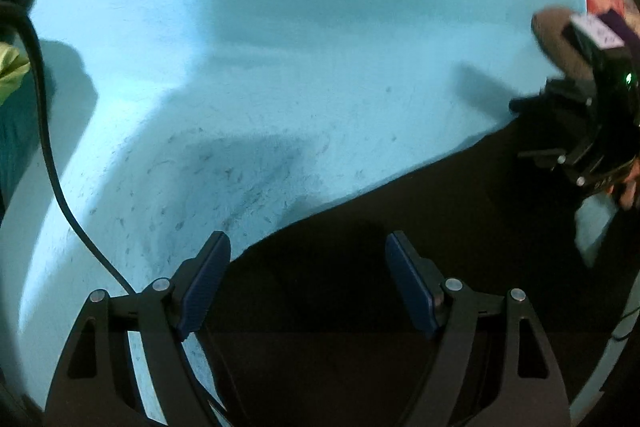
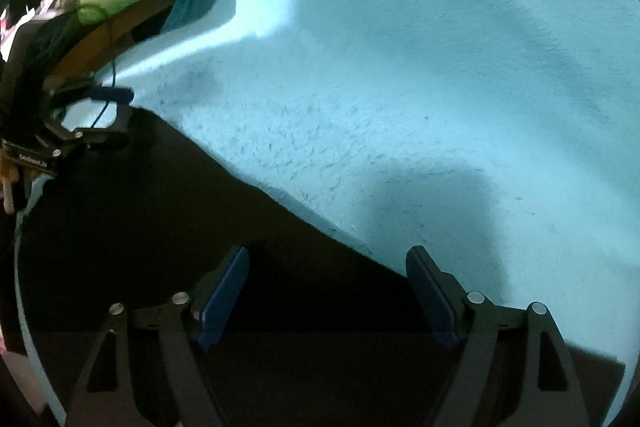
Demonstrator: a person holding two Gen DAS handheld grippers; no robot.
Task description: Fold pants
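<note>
Blue blanket [image 1: 280, 47] under seemingly flat black pants [image 1: 400, 227], both grippers agape.

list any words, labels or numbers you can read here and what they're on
Nothing reads clearly.
White letters on the left gripper body: too blurred to read.
White tag on the right gripper: print too blurred.
Letters on its body: partly cut off, unreadable.
The pants: no text visible.

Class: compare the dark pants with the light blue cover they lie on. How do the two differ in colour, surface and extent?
Colour: the pants are near black, while the cover is pale blue.
Surface: the pants look plain and smooth; the cover looks fuzzy, flecked with dark lint.
Extent: the pants fill only the near part of each view; the cover spreads well beyond them.
Shared: both are soft fabric lying flat.
</note>
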